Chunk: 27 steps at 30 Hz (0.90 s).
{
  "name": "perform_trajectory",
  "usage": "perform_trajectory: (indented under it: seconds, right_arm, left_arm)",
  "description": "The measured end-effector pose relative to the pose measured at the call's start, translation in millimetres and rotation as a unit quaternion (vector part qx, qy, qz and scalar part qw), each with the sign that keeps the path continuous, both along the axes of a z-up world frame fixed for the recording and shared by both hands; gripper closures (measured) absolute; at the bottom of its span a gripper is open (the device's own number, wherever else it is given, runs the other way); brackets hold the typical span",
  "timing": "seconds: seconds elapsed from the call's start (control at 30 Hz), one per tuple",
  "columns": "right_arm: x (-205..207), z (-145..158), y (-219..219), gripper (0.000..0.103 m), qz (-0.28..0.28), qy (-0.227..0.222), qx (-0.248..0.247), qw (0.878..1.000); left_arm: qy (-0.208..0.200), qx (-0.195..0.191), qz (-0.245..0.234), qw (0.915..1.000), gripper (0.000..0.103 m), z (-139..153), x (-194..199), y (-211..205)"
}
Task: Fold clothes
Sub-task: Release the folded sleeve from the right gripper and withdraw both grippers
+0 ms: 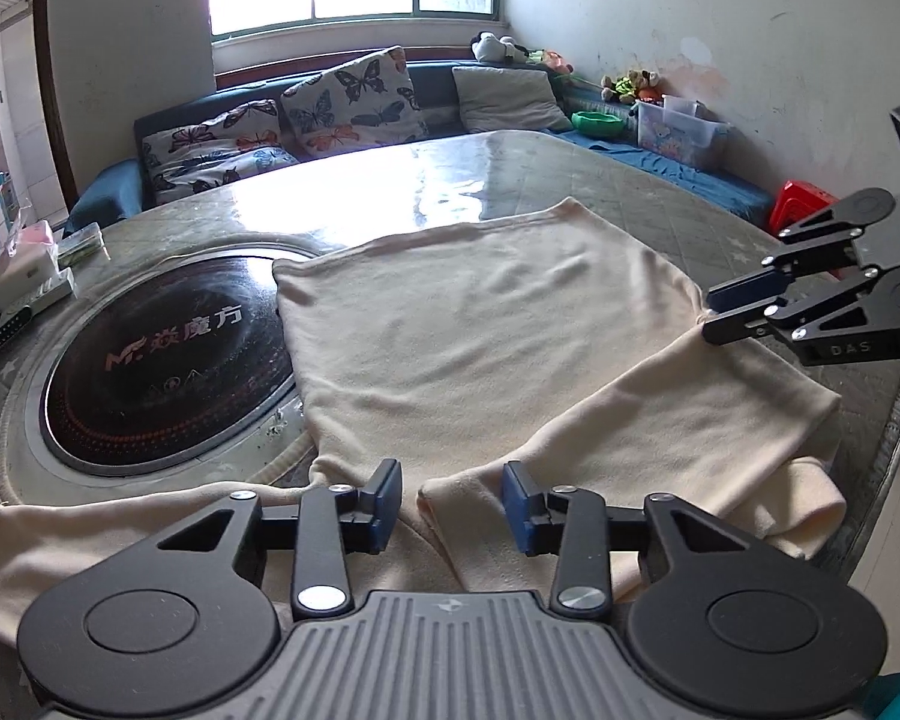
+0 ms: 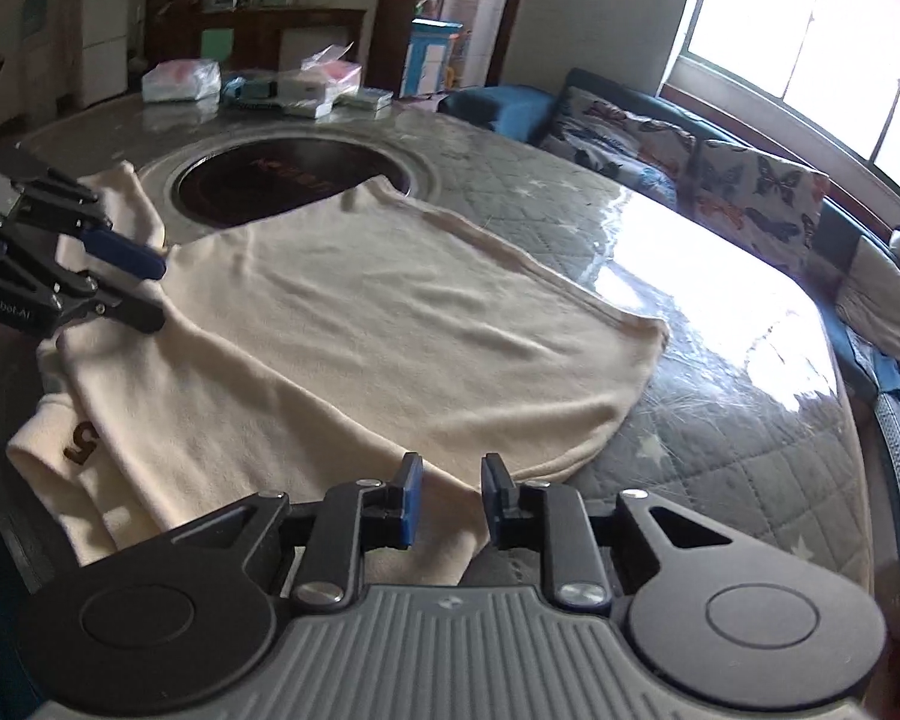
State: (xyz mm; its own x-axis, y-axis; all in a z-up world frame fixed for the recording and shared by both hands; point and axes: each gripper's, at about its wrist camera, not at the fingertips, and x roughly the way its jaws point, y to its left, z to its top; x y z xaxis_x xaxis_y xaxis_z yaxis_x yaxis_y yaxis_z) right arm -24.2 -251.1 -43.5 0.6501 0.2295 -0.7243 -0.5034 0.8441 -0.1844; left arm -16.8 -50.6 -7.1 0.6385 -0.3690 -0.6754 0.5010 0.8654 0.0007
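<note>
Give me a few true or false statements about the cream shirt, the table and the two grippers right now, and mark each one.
1. The cream shirt lies spread on the table. True.
2. The shirt is dark blue. False: it is cream.
3. A round black cooktop is set into the table, partly under the shirt. True.
4. The left gripper has its jaws clamped shut. False: they stand apart over the cloth.
5. Butterfly cushions sit behind the table. True.

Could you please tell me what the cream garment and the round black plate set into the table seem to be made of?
The cream garment looks like a soft, matte knit, possibly fleece or brushed cotton: it drapes in gentle wrinkles with a faintly fuzzy surface. The round black plate seems to be glossy glass or ceramic, reflecting window light, within a metal-looking rim.
</note>
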Motion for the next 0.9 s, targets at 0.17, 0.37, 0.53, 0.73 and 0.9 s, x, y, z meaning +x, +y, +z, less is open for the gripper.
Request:
perform_trajectory:
  seconds: [0.17, 0.37, 0.53, 0.73, 0.9]
  right_arm:
    - [3.7, -4.0, -2.5, 0.083, 0.011, 0.008, 0.001, 1.000]
    - [2.6, -5.8, -4.5, 0.083, 0.009, 0.011, -0.001, 1.000]
    - [1.1, -7.7, -7.4, 0.083, -0.014, 0.005, 0.000, 1.000]
    - [-1.8, -6.6, -9.2, 0.083, -0.023, 0.001, 0.007, 1.000]
    - [-4.5, 1.2, -3.1, 0.083, -0.014, -0.005, 0.020, 1.000]
  left_arm:
    - [-0.002, 0.006, -0.003, 1.0000, 0.087, -1.4, 1.4, -0.4]
    - [-0.032, 0.016, -0.006, 0.9993, 0.093, 8.4, -0.7, -4.0]
    - [-0.031, 0.015, 0.005, 0.9994, 0.092, 6.2, 6.2, -3.0]
    - [-0.020, 0.021, 0.012, 0.9995, 0.084, 2.9, 5.5, -0.3]
    - [-0.030, -0.002, 0.001, 0.9996, 0.084, 15.8, -3.0, -0.3]
